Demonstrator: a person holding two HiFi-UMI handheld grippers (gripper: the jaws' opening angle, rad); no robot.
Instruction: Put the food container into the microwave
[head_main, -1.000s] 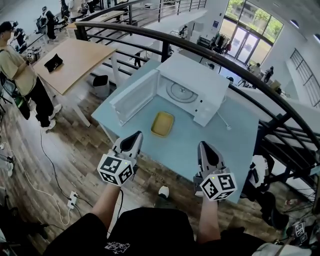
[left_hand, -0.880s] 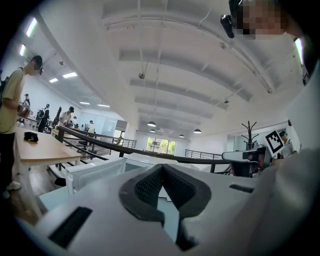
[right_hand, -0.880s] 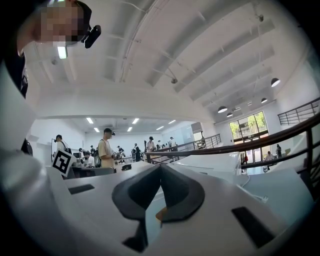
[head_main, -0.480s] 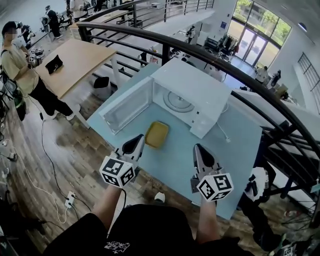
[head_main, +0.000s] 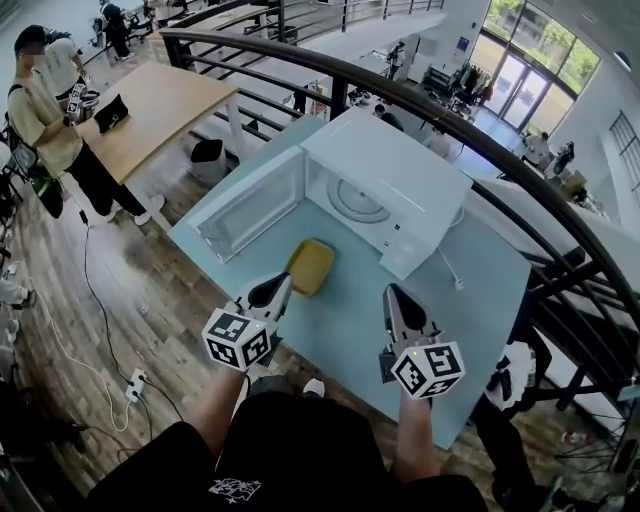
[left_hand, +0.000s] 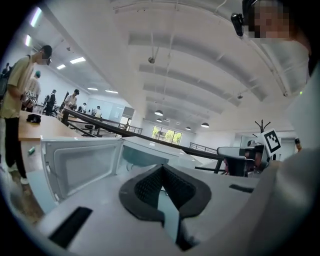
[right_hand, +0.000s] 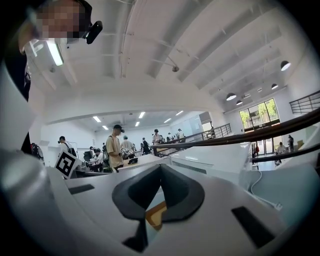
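Count: one yellow food container (head_main: 311, 267), one white microwave (head_main: 400, 185), two grippers | Place: container on blue tabletop (head_main: 350, 335), just before the open cavity, door (head_main: 248, 205) swung left | left gripper (head_main: 272, 290) near container at tabletop edge, right gripper (head_main: 395, 300) over bare tabletop | both sets of fingers together, empty

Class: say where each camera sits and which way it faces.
Head view: on the person's head, facing steeply down at table, open microwave and yellow container; forearms, left tongs and right tongs show.
Left gripper view: on the left tongs, facing along them toward the microwave door.
Right gripper view: on the right tongs, facing the microwave; container glimpsed through their gap.
Shared: all three show the microwave.
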